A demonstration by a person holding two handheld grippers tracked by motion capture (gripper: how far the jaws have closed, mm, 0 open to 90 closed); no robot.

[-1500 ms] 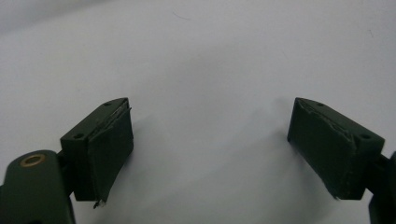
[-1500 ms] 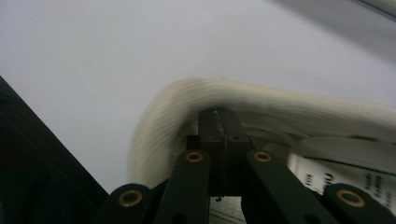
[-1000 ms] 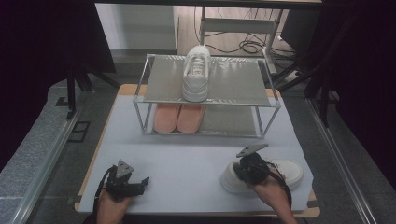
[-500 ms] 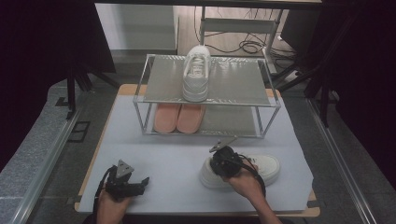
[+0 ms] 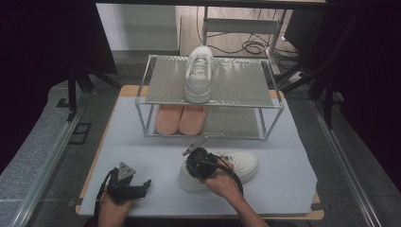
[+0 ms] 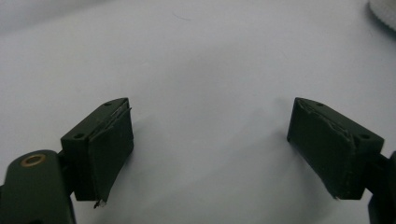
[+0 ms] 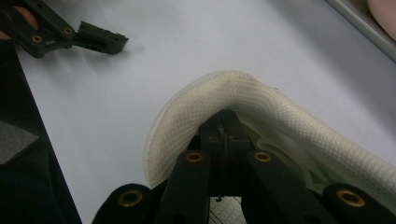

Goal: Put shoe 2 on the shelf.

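Overhead, pale sheet (image 5: 142,142) covers the table; dark curtains (image 5: 42,47) surround.

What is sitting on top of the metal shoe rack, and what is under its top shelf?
One white sneaker stands on the rack's top shelf. Below it, a pair of pink shoes rests on the lower shelf; their far ends are covered by the top shelf.

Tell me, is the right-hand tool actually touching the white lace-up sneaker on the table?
Touching. In the right gripper view, the right tool has its black jaws pinched shut on the heel collar of the white sneaker.
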